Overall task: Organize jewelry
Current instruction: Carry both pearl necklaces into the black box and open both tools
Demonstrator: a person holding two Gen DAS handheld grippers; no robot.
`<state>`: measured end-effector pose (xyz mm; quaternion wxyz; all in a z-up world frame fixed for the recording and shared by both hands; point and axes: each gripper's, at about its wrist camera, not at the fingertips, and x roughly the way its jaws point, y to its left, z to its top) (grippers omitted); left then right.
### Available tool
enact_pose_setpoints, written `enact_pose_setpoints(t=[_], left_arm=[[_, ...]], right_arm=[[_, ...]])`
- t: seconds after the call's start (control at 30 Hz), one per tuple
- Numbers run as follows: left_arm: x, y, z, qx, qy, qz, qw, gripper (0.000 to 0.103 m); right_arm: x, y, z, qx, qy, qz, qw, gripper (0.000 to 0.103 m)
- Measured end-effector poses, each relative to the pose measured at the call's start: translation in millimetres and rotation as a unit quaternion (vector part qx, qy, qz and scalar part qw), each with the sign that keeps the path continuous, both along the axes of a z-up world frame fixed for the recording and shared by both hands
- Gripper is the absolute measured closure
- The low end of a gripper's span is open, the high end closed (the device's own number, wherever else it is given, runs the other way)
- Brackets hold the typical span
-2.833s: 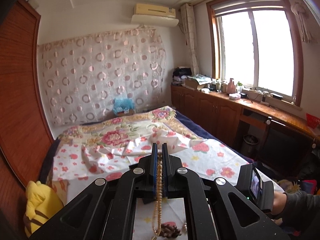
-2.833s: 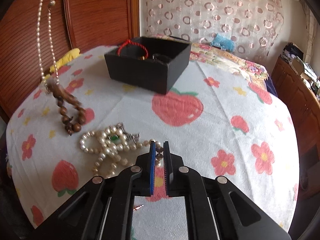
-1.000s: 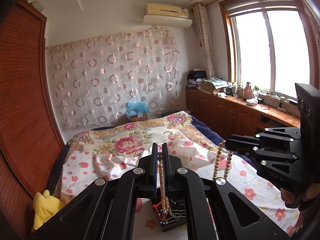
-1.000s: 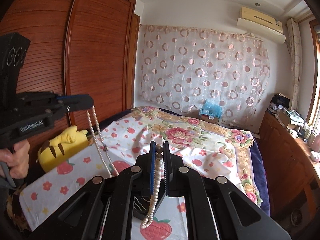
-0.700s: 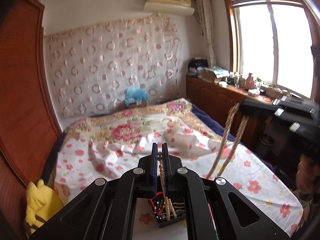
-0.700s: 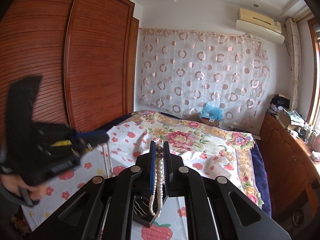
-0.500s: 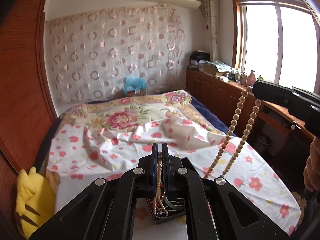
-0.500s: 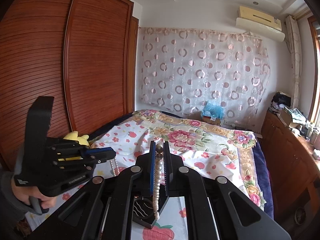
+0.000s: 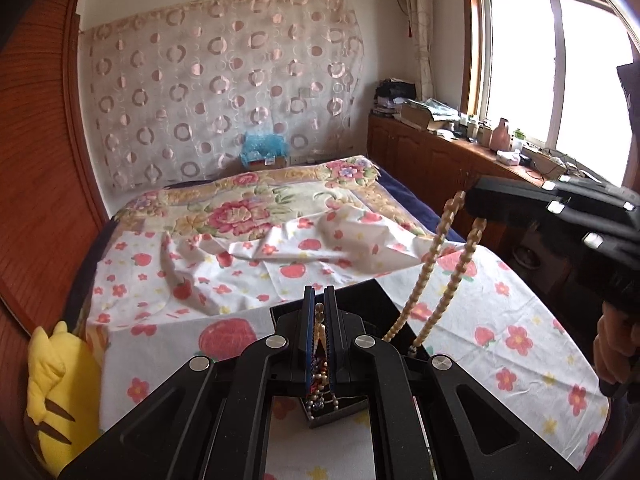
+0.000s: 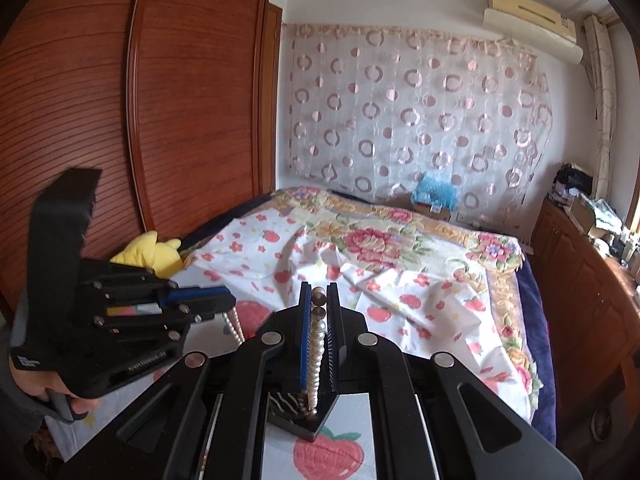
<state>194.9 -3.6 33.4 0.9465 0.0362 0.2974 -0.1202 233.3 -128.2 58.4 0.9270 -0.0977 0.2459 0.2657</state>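
My left gripper (image 9: 319,312) is shut on a long beaded necklace (image 9: 320,334) that hangs down into the black jewelry box (image 9: 376,294) below it. My right gripper (image 10: 319,300) is shut on a white pearl necklace (image 10: 316,354) whose loop hangs down to the same box (image 10: 296,410). In the left wrist view the right gripper (image 9: 468,202) is at the right, with the pearl loop (image 9: 436,264) hanging from it to the box. In the right wrist view the left gripper (image 10: 230,300) is at the left, its necklace (image 10: 234,326) hanging below it.
The box stands on a strawberry-print cloth (image 10: 328,454) over a table in front of a bed (image 9: 256,216). A yellow plush toy (image 9: 60,392) lies at the left. A wooden wardrobe (image 10: 180,120) is on the left, and wooden cabinets (image 9: 424,160) run under the window.
Both grippers have come down towards the box with their necklaces, and both views have tilted down. The hanging strands now reach lower into the box.
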Motion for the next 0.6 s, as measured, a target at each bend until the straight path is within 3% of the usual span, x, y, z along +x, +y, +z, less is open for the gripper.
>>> enact_pose_setpoints(t=[0.3,0.6], left_arm=[[-8.2,6.9,-20.2,0.0,0.016,0.008,0.9998,0.097],[-33.7,14.1,-51.3,0.001,0.034,0.009,0.9994,0.088]], right_arm=[[19.3,16.8,-58.2,-0.024,0.062,0.0,0.998,0.094],[11.7,16.5,-84.5,-0.025,0.08,0.004,0.996,0.093]])
